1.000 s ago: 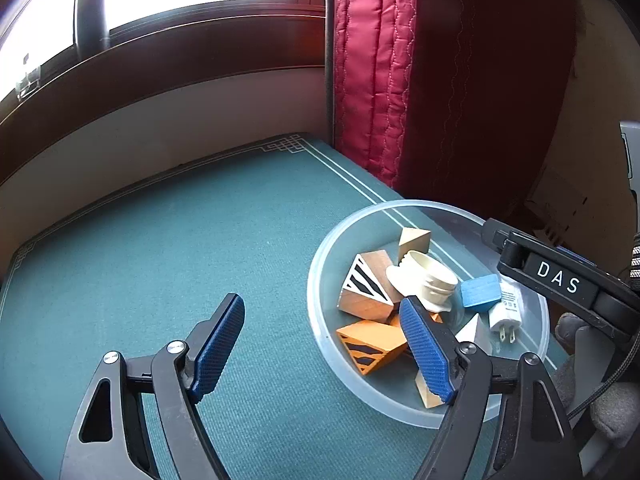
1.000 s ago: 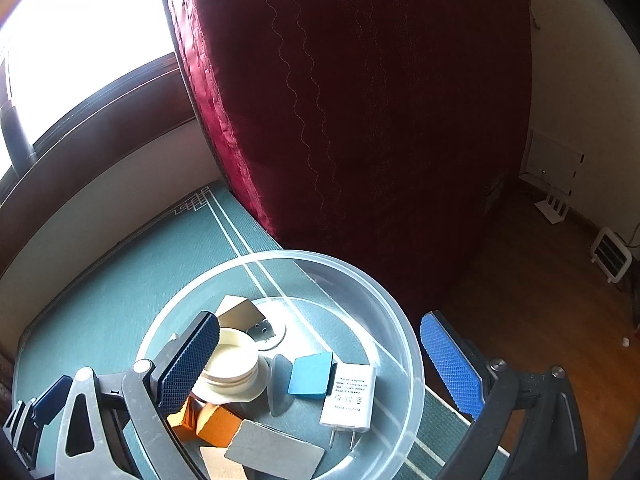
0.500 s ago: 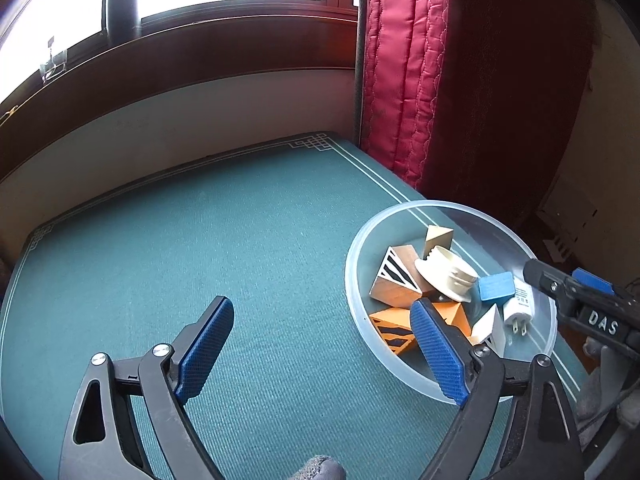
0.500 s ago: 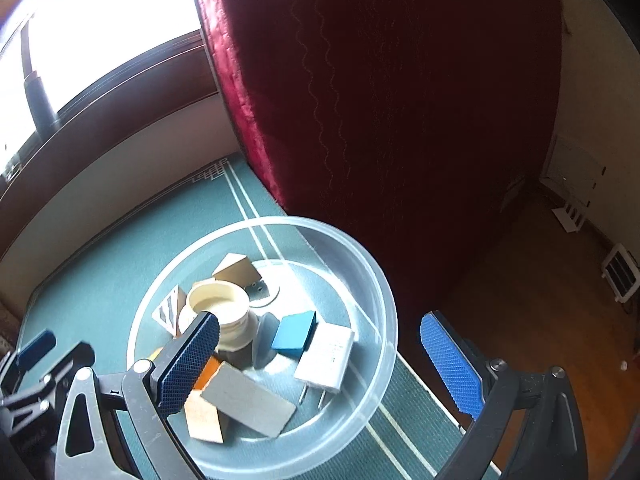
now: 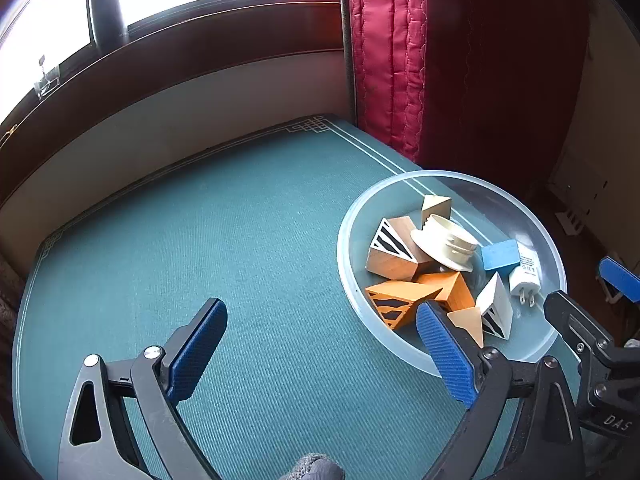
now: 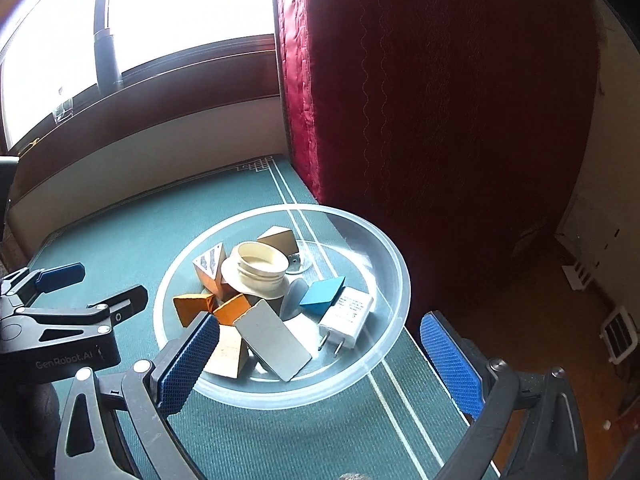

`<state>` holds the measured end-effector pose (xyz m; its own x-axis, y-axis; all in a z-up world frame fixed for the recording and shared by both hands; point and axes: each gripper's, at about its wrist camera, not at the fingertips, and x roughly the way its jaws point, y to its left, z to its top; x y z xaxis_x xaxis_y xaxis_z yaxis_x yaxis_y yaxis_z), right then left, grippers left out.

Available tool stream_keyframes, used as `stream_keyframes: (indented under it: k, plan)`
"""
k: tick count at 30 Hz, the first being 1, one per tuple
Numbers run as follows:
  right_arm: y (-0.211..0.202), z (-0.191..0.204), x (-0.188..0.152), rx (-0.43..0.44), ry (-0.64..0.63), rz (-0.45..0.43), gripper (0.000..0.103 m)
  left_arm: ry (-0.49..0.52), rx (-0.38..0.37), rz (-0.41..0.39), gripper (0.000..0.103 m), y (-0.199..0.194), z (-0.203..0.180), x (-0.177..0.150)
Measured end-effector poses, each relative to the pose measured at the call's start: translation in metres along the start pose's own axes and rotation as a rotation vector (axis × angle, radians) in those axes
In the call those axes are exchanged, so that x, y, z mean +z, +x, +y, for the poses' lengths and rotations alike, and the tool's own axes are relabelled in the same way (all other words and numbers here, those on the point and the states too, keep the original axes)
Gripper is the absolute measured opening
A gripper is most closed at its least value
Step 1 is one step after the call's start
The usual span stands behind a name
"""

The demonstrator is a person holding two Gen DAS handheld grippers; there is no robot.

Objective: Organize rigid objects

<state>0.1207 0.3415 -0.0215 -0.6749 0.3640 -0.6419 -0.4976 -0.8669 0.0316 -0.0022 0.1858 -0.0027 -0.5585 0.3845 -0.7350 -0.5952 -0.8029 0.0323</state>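
A translucent plastic bowl [image 5: 554,248] [image 6: 402,280] stands on the green table mat near its right edge. In it lie a cream threaded cap [image 5: 448,244] [image 6: 260,268], a blue block [image 5: 500,254] [image 6: 322,296], a white charger plug [image 5: 524,276] [image 6: 348,318], a grey slab [image 6: 272,338], and striped wooden [image 5: 390,248] and orange blocks [image 5: 396,300] [image 6: 194,306]. My left gripper [image 5: 320,344] hovers left of the bowl, its jaws opening with nothing between them. My right gripper [image 6: 320,360] is open just short of the bowl's near rim, holding nothing.
A red quilted curtain [image 5: 440,60] hangs right behind the bowl. A wooden window sill [image 5: 180,36] with a dark bottle [image 5: 106,8] runs along the back. The green mat [image 5: 200,232] spreads to the left. Right of the table lies wooden floor [image 6: 520,300].
The left jaws have spread wider and that gripper has drawn back from the bowl. The right gripper has pulled back and rolled, so the whole bowl now shows ahead of it.
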Motion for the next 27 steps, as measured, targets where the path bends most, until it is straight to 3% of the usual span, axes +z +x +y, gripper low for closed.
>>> stream_keyframes:
  k: [14, 19, 27]
  plan:
    - [0.0024, -0.0014, -0.0056, -0.027, -0.007, 0.022, 0.103, -0.004, -0.056, 0.044, 0.100, 0.0063, -0.0021, -0.0020]
    - [0.0033, -0.0031, -0.0071, -0.031, -0.004, 0.028, 0.103, 0.006, -0.080, 0.018, 0.100, 0.0016, -0.0050, -0.0041]
    - [0.0007, -0.0002, -0.0095, -0.031, -0.012, 0.035, 0.103, 0.029, -0.063, 0.020, 0.100, -0.0014, -0.0082, -0.0045]
